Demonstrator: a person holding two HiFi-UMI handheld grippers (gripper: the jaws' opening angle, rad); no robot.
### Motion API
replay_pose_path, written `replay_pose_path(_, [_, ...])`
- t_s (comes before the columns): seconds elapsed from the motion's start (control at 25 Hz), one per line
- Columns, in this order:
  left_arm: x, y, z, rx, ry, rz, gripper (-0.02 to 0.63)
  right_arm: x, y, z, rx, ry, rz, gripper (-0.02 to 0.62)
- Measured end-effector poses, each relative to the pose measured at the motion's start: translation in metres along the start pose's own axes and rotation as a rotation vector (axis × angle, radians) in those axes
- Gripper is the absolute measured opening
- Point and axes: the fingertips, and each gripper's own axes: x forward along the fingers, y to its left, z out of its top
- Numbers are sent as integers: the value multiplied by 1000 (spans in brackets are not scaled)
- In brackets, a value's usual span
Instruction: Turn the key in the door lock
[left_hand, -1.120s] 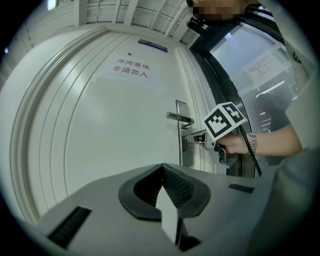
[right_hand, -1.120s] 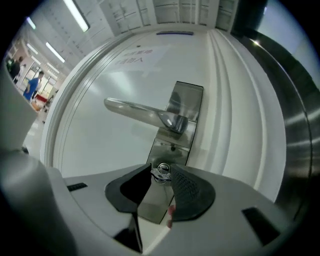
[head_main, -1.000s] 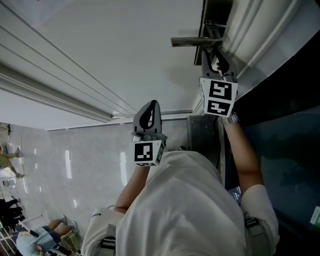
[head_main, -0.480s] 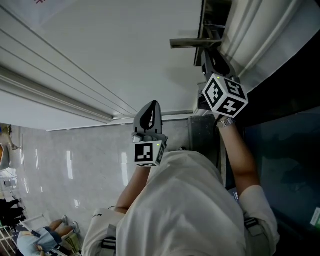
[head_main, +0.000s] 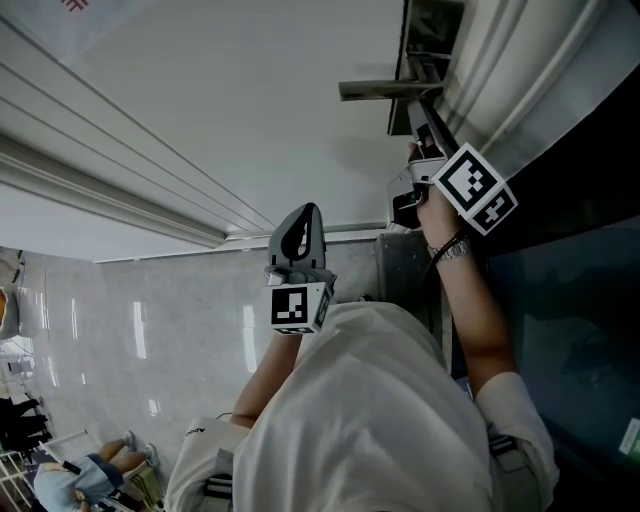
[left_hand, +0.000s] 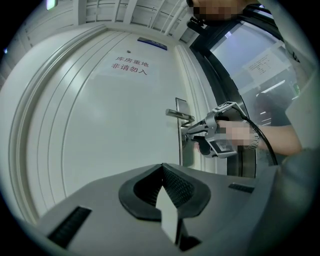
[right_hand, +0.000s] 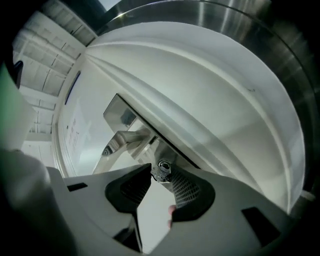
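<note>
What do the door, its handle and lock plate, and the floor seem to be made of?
Door: smooth white painted panel with moulded ridges; wood or metal underneath, can't tell.
Door handle and lock plate: silvery brushed metal, likely steel, with soft highlights.
Floor: polished pale stone or tile, faintly veined, mirroring the lights.

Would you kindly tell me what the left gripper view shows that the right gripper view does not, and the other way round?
Only the left gripper view shows the red-lettered sign on the door, and the right gripper from the side, reaching the lock under the handle. Only the right gripper view shows the key close up, clamped between that gripper's jaws. Both show the white door and its metal lever handle.
</note>
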Motion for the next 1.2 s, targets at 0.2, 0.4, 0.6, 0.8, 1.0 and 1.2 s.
replay_pose_path(0.2, [0,2,1,3,4,1,9,-1,-1,-2,221,9,30,123])
replay_pose_path(0.4, [1,1,-1,8,6,-7,9,2,-7,-3,396,7,68,123])
replay_pose_path(0.6, [-2,-1,0,14,7,-15,9,0,-8,-4,565,14,97,123])
replay_pose_path(0.8, [-3,-4,1,27,4,-25,9,2,-8,-5,440,21,76,123])
replay_pose_path(1.0, [-8,-1,2,29,6,-16,9,4,2,-13,185,69,62,130])
replay_pose_path(1.2, [-13,2,1,28,6,-11,9,-2,8,-9,-304,48,-28,137])
